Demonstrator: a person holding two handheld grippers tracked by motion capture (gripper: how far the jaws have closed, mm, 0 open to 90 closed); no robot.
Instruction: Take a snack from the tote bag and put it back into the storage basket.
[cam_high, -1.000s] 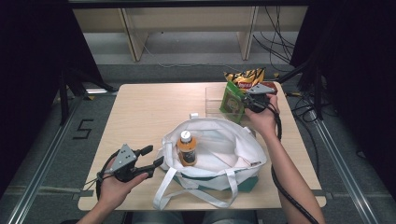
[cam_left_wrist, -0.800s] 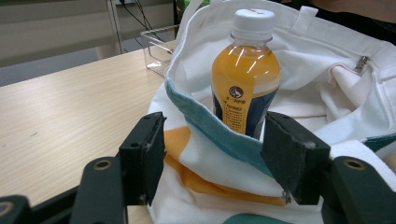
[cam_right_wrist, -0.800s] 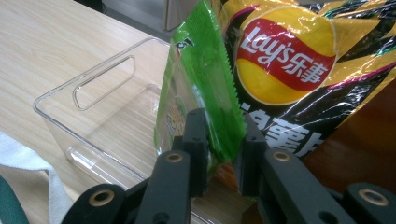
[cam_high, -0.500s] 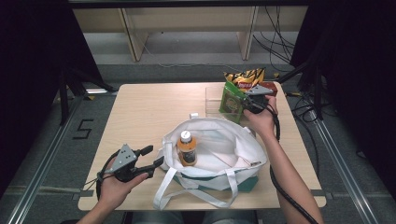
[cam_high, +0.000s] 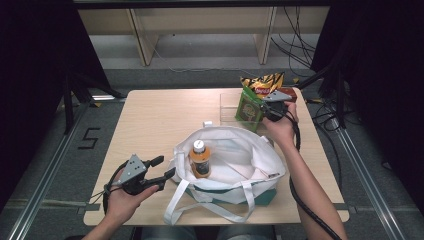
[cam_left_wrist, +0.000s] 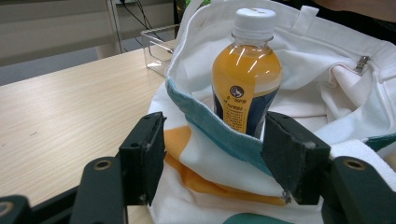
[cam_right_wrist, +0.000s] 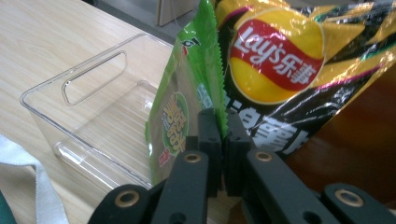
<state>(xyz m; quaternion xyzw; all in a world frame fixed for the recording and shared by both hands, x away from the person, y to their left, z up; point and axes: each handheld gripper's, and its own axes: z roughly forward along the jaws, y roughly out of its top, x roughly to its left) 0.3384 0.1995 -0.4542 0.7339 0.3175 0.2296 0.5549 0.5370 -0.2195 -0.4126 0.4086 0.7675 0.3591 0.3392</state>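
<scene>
We see bench (cam_high: 150, 120), white tote bag (cam_high: 235, 155) holding orange bottle (cam_high: 200, 159); left gripper (cam_high: 162, 169) jaws open around bag rim. Right gripper (cam_right_wrist: 223, 126) jaws just closed, pinching green snack bag (cam_right_wrist: 187, 93) edge at clear bin (cam_right_wrist: 93, 93).

The bottle (cam_high: 200, 158) stands in the bag (cam_high: 240, 150); snack packets (cam_high: 250, 105) sit behind it.
</scene>
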